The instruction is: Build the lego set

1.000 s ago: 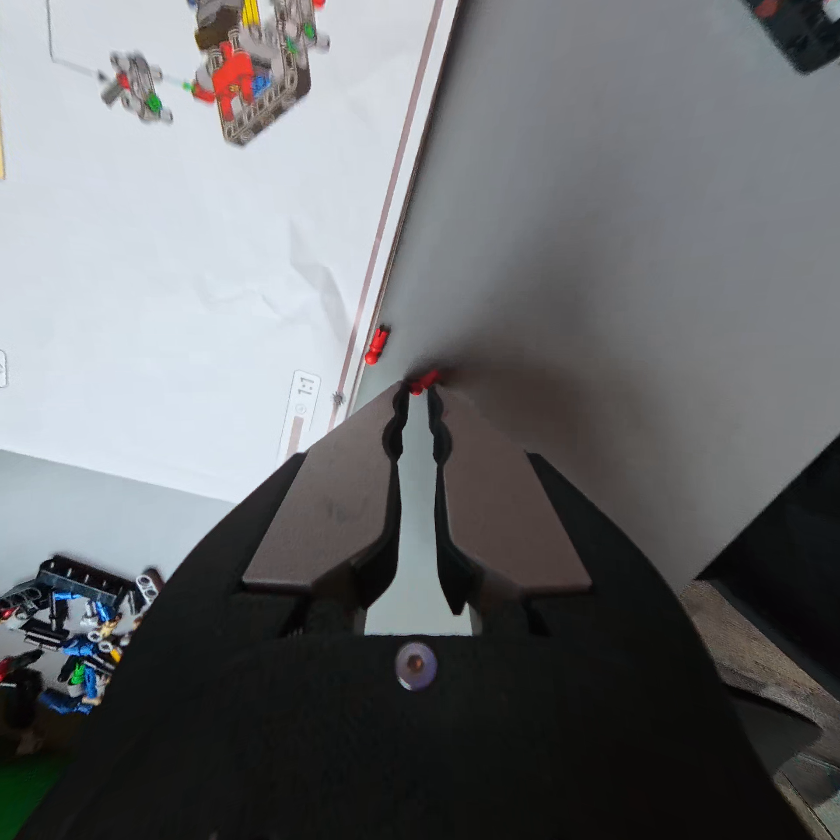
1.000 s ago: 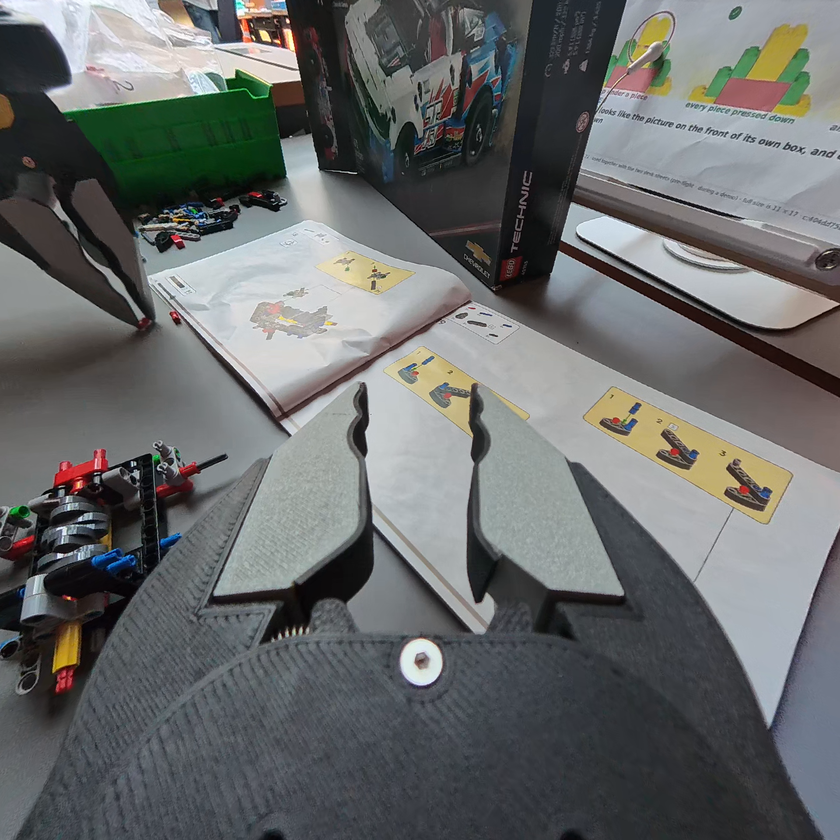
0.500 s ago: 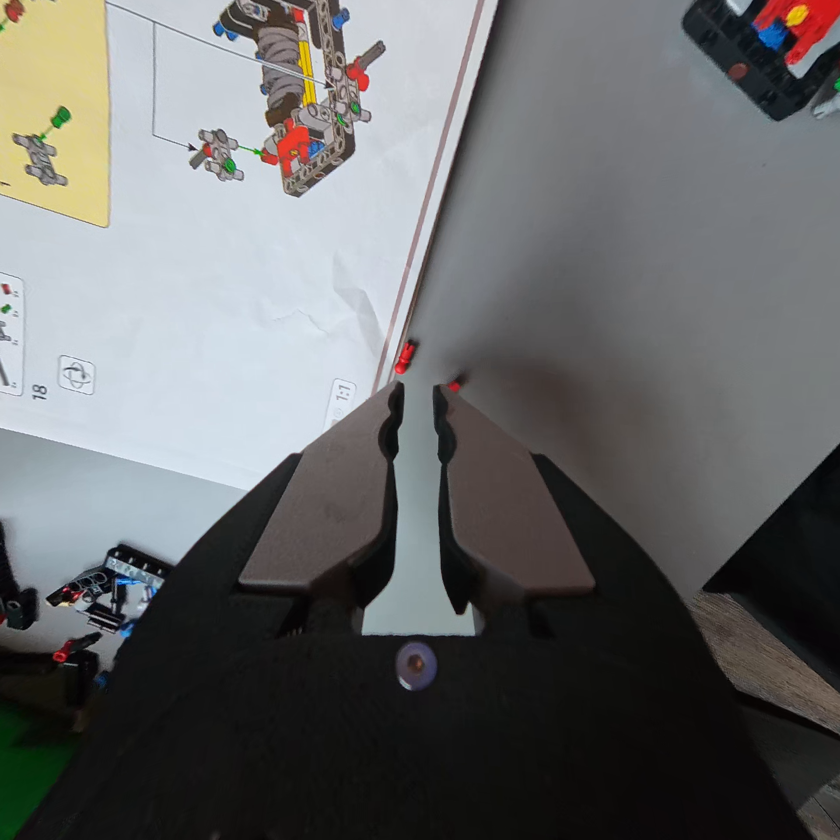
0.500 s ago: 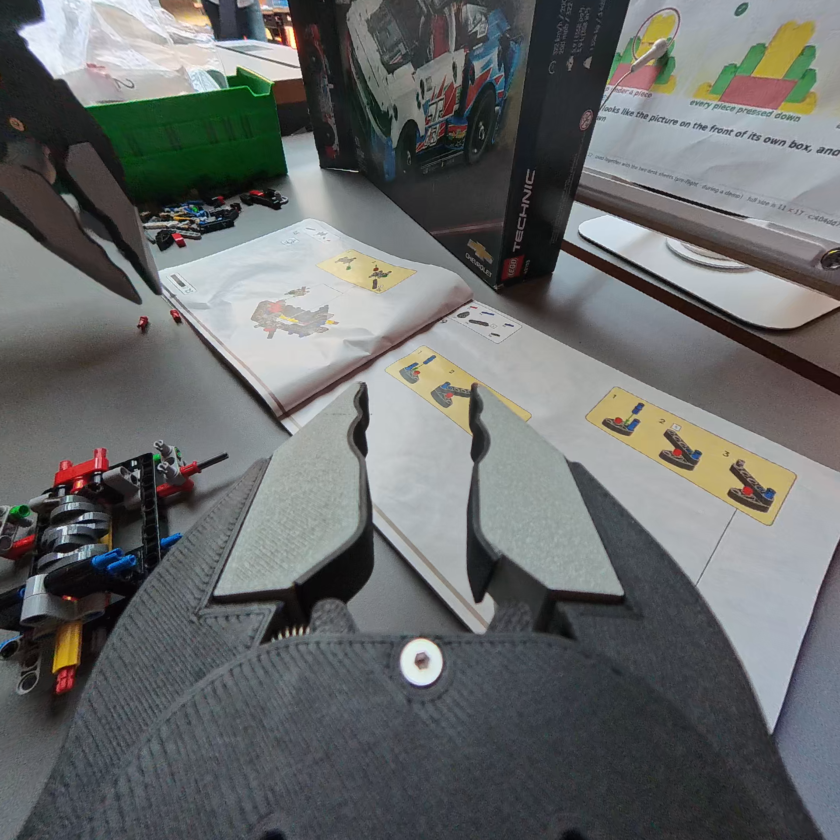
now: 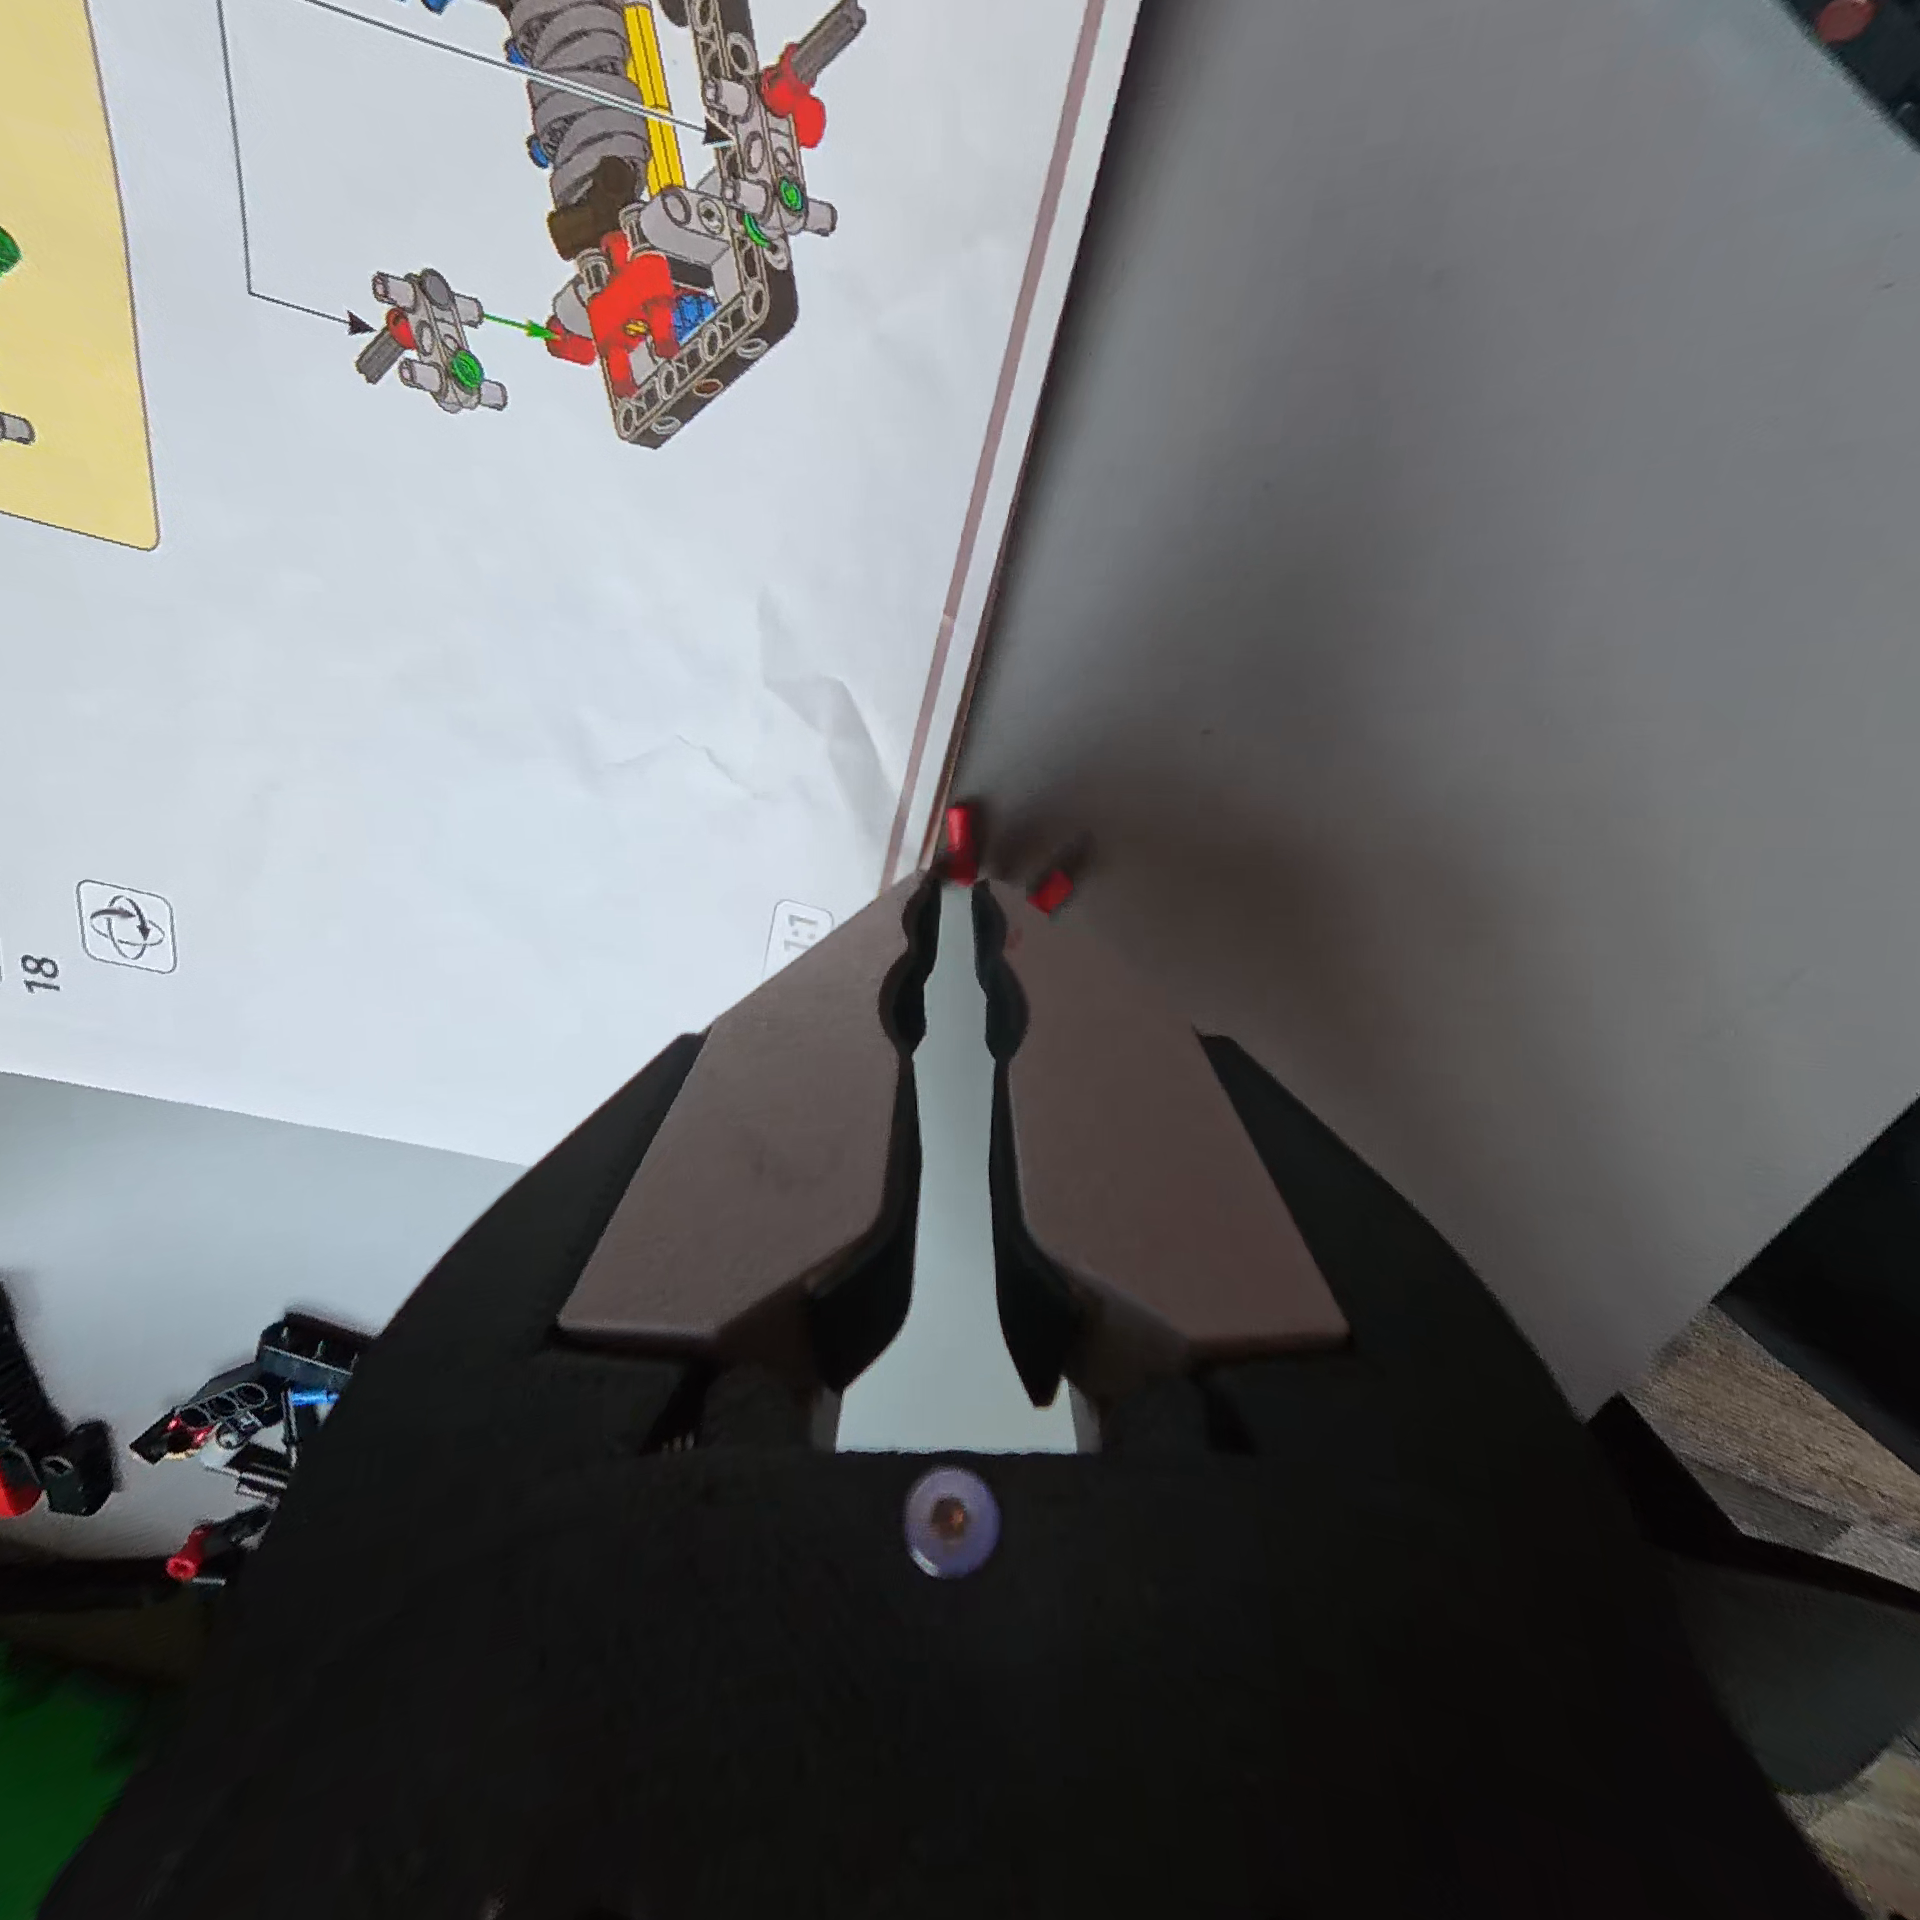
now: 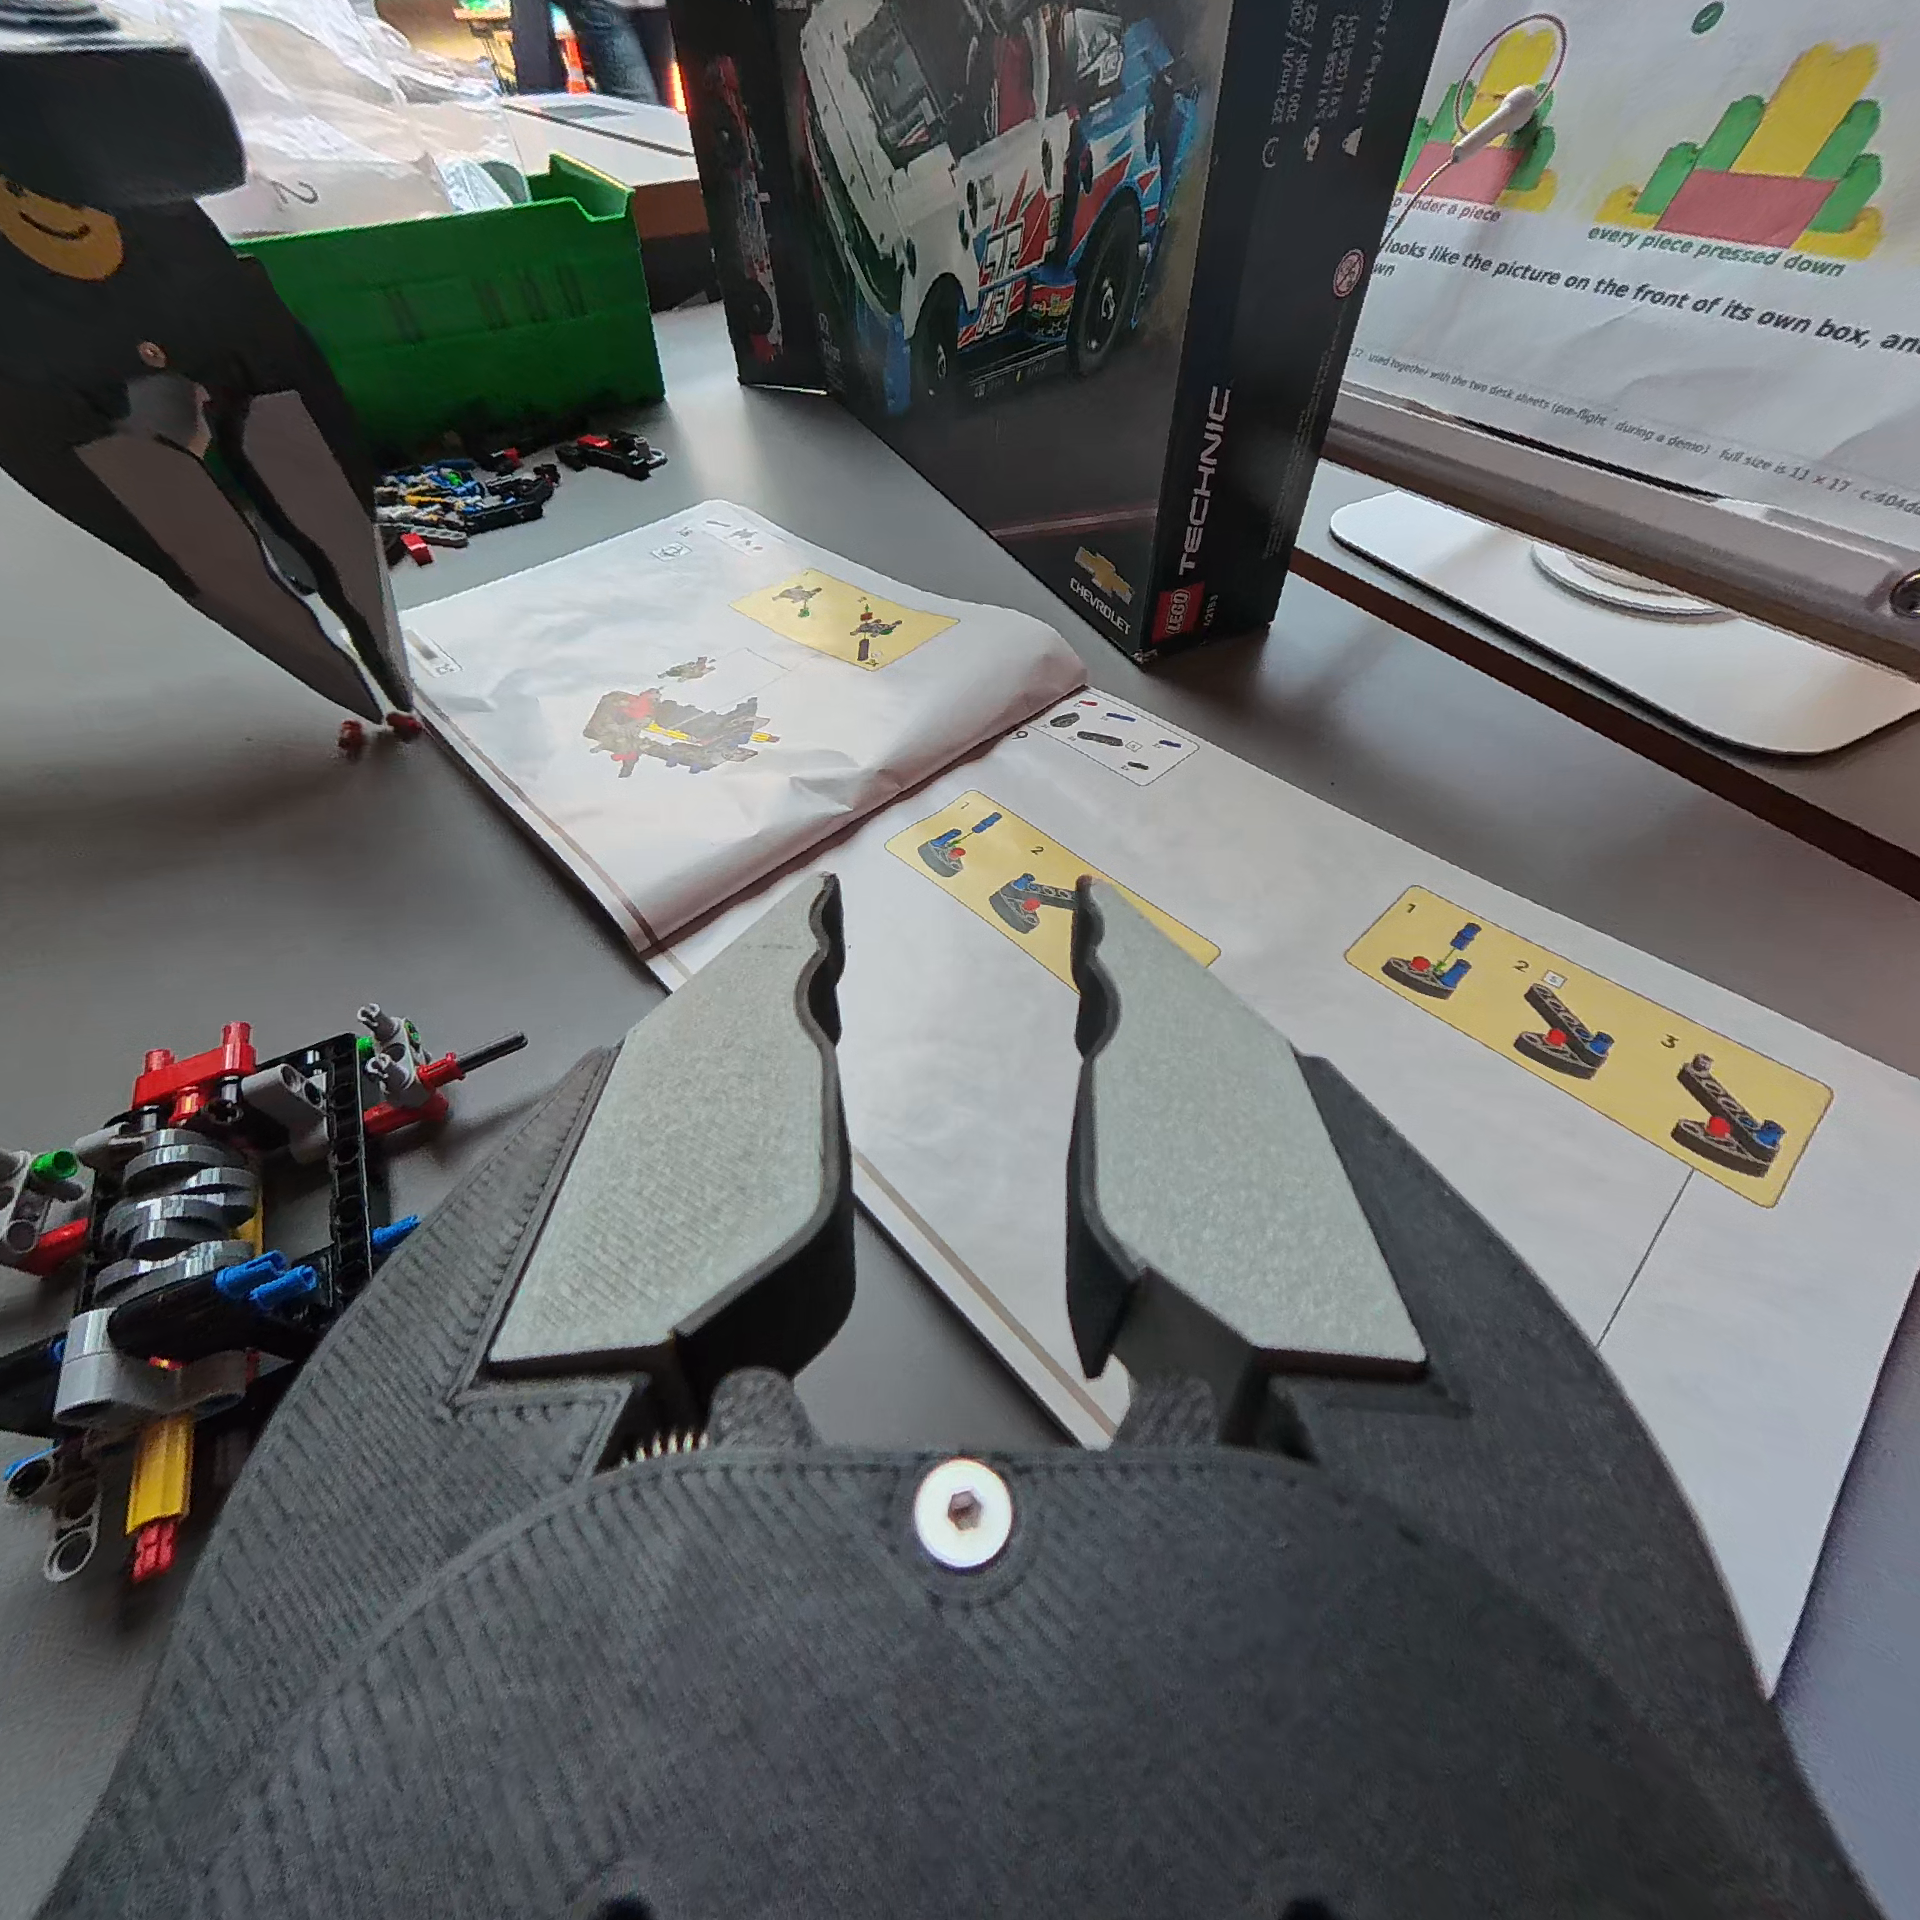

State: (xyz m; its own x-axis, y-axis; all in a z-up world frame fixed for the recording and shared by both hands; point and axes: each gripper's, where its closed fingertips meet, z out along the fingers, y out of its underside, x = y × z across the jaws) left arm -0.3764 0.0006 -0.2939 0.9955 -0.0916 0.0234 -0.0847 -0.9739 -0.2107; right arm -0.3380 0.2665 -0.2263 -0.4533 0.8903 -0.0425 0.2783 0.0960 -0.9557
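My left gripper (image 5: 958, 896) points down at the grey table, its jaws nearly together on the near end of a small red pin (image 5: 958, 836) at the edge of the instruction booklet (image 5: 468, 675). A second red pin (image 5: 1051, 890) lies loose just to its right. The right wrist view shows the left gripper (image 6: 379, 712) with both red pins (image 6: 403, 724) at its tips. My right gripper (image 6: 956, 914) is open and empty, held above the booklet (image 6: 727, 707). The partly built black-framed Lego assembly (image 6: 208, 1195) lies to its left.
A green bin (image 6: 468, 301) stands at the back left with loose pieces (image 6: 488, 488) in front of it. The Lego box (image 6: 1039, 312) stands behind the booklet. A monitor foot (image 6: 1621, 634) is at the right. More loose pieces (image 5: 208, 1423) lie near the left gripper. The left gripper's tips are roughly 30 centimetres from the right gripper's.
The left gripper let the first pin go and lifted. It has now come back down a little to the left, and its jaws have narrowed on the pin beside the booklet. The right gripper has not moved.
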